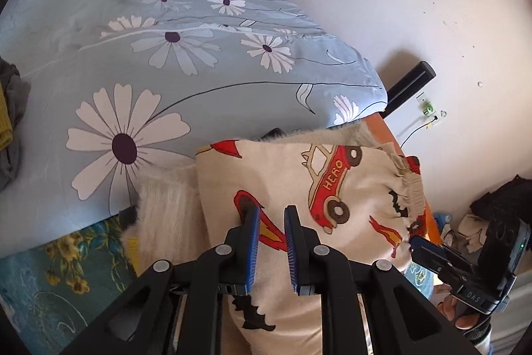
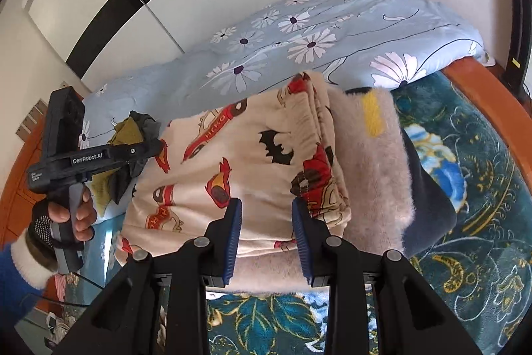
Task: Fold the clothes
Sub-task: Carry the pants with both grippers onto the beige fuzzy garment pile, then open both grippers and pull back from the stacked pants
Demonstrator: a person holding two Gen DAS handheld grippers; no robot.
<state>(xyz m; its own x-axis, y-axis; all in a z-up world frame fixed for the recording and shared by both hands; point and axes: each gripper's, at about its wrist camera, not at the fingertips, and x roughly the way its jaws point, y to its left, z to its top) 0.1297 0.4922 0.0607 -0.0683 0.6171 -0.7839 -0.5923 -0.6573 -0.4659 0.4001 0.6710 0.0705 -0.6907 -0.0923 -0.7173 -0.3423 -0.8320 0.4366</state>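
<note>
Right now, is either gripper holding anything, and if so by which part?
Nothing is held. The left gripper and right gripper both hover with jaws apart above the folded car-print pants; no cloth sits between the pads.

Left gripper (image 1: 272, 217): tilted steeply downward; blue pads parallel with a narrow gap between them, nothing pinched.
Left gripper from the right wrist view (image 2: 159, 149): at the far left, body roughly level, fingers aimed toward the middle of the frame.
Left hand (image 2: 66, 217): wrapped around the grey handle below the gripper body, bare fingertips curled over the front, dark dotted glove (image 2: 40, 226) on the palm.
Left sleeve (image 2: 15, 281): blue with a white fluffy cuff, entering from the lower left corner.
Right gripper (image 2: 266, 208): angled downward; pads apart, wider than the left pair, nothing clamped.
Right gripper from the left wrist view (image 1: 415, 244): at the right edge, fingertips pointing left.
Right hand (image 1: 462, 313): only fingers visible, low beneath the gripper body.
</note>
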